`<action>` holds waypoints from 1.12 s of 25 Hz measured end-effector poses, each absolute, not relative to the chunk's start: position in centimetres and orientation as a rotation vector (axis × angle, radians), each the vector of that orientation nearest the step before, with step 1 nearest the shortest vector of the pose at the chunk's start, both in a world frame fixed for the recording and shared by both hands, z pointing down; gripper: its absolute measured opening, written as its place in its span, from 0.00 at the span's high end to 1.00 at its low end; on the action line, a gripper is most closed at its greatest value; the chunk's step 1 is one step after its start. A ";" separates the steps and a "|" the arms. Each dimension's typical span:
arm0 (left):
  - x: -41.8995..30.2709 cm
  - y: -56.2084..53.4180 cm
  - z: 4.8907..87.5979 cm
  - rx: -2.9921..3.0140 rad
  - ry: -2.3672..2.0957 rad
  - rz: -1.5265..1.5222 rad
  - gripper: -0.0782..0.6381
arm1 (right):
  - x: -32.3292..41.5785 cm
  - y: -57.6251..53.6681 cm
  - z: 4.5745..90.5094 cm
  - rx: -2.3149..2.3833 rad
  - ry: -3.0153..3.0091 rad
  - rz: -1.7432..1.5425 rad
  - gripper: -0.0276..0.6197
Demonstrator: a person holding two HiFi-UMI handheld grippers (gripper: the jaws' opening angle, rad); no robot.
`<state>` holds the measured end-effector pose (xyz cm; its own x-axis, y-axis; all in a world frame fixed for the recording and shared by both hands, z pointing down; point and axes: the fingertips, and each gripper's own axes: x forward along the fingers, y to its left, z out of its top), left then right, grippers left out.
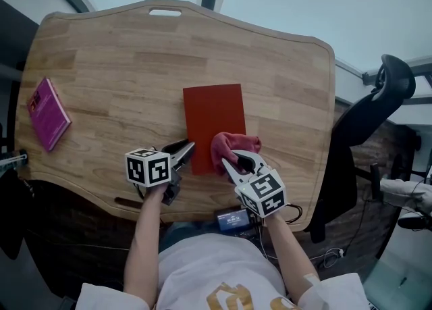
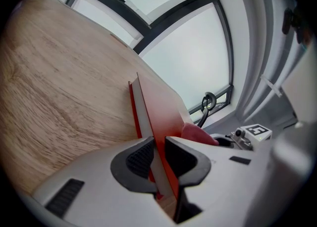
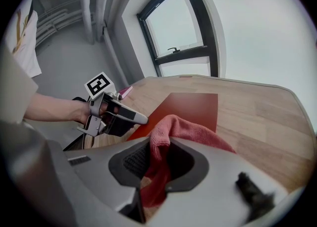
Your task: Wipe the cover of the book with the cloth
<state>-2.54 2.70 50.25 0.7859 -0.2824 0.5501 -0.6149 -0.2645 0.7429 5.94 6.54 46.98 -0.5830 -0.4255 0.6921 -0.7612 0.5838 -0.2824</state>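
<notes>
- Head view: wiping looked to be the step in hand. The red book [image 1: 214, 123] lay flat at the middle of the wooden table [image 1: 121, 59]. The cloth [image 1: 234, 145] was bunched on its lower right corner under the right gripper [image 1: 234, 164], and the left gripper [image 1: 182, 150] sat at the book's lower left edge. A purple book [image 1: 47, 113] lay well apart at the left of frame (no part of this job, by my reckoning).
- Left gripper view: the jaws stood narrow, closed on the book's edge, with cover and pages running up between the pads. I judged it a steadying hold.
- Right gripper view: the jaws pinched a fold of the cloth, the rest draped over the book's near end. Most of the cover lay bare beyond it, so the next move called for sweeping the cloth up the frame under even pressure while the left hold stopped the book from sliding.
- Hard to make out: how firmly the cloth pressed on the cover. The book's near corner was hidden under cloth and jaws.
</notes>
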 end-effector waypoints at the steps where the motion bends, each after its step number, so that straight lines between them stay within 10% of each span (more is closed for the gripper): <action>1: -2.5 2.7 50.2 1.859 -0.684 0.371 0.78 | 5.9 6.6 47.0 0.941 -2.244 0.771 0.83; 28: -2.5 2.7 50.3 1.854 -0.655 0.403 0.78 | 6.2 2.5 47.3 0.959 -2.292 0.793 0.83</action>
